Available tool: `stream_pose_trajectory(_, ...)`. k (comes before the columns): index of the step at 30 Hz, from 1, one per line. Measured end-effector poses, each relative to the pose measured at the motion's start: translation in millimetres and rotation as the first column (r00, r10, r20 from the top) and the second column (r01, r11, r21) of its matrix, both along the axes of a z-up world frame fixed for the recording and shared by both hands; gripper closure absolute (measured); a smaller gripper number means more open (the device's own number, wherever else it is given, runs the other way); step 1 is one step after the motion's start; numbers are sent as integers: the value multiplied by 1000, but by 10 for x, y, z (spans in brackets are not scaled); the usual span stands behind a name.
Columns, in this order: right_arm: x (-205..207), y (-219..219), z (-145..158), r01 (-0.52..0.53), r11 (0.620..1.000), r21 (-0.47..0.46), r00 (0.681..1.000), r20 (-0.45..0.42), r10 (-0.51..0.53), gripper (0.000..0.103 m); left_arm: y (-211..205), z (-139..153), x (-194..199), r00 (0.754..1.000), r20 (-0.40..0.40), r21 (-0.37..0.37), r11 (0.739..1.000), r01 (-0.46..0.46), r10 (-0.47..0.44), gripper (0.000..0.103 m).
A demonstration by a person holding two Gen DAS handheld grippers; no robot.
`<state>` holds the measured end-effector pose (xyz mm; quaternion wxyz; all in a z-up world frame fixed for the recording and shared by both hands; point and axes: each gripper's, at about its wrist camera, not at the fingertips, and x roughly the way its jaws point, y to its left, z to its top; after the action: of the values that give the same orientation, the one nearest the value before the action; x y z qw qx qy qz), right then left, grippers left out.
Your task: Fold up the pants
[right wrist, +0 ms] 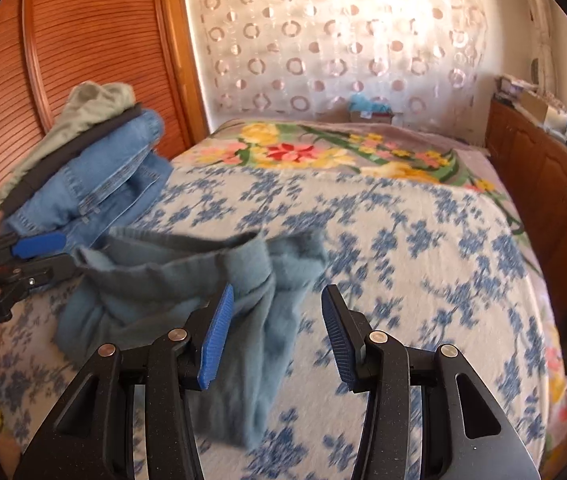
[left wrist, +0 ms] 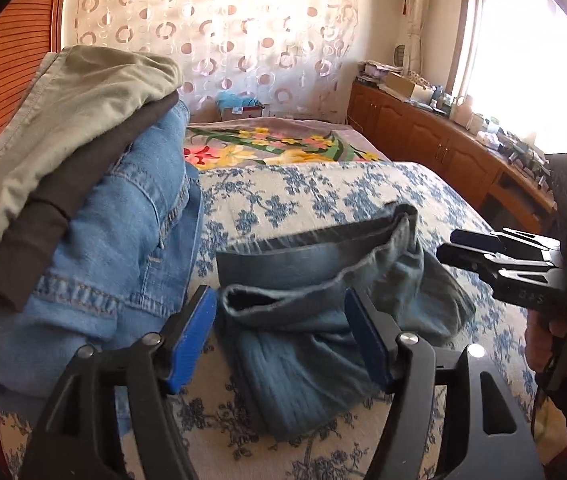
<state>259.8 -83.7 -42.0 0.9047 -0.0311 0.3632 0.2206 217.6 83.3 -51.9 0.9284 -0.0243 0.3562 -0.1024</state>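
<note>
Grey-blue soft pants [left wrist: 303, 364] lie crumpled in a loose bundle on the blue-flowered bedspread [left wrist: 323, 192], waistband toward the far side. My left gripper [left wrist: 279, 336] straddles the bundle's near end with jaws apart; a gap shows at the left pad, so it is open. From the right wrist view the pants [right wrist: 155, 288] lie left of centre, one leg trailing toward me between the pads of my right gripper [right wrist: 277, 336], which is open and not pressing the cloth. Each gripper shows in the other's view: right gripper [left wrist: 483, 256], left gripper [right wrist: 39, 248].
A stack of folded clothes [left wrist: 103, 240], jeans under dark and khaki pieces, sits on the bed's left side [right wrist: 83, 176]. A bright floral blanket [right wrist: 323, 152] covers the far half. Wooden cabinets [left wrist: 423, 136] run along the right; a louvred wardrobe [right wrist: 83, 40] stands left.
</note>
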Motion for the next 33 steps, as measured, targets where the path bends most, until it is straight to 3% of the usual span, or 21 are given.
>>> stream_pose_trajectory(5,-253,-5,-101,-38,999,-3,998,-45,38,56,-52,-106,-184,1000,-23,35,999,22,-21,36)
stream_pose_trajectory(9,-390,-24,-186,-63,998,-12,996,-72,62,56,-14,-210,-314,998,-58,15,999,30,-29,36)
stream_pose_trajectory(18,-444,-82,-310,-69,997,-15,992,-106,68,56,10,-384,-451,991,-123,37,998,49,-44,37)
stream_pose_trajectory(20,-416,-81,-324,-71,998,1,990,-125,70,56,19,-405,-453,991,-129,39,998,52,-46,49)
stream_pose_trajectory(23,-401,-46,-329,-79,997,-11,989,-126,77,56,-12,-432,-426,989,-139,42,997,61,-55,60)
stream_pose_trajectory(27,-393,6,-336,-94,995,-38,988,-124,88,57,-9,-458,-435,988,-143,43,997,70,-63,62)
stream_pose_trajectory(30,-434,34,-327,-130,991,-42,985,-123,124,85,-12,-460,-441,988,-140,49,996,75,-68,67)
stream_pose_trajectory(33,-469,16,-282,-126,991,-50,988,-99,120,94,-33,-449,-418,988,-131,61,994,87,-79,78)
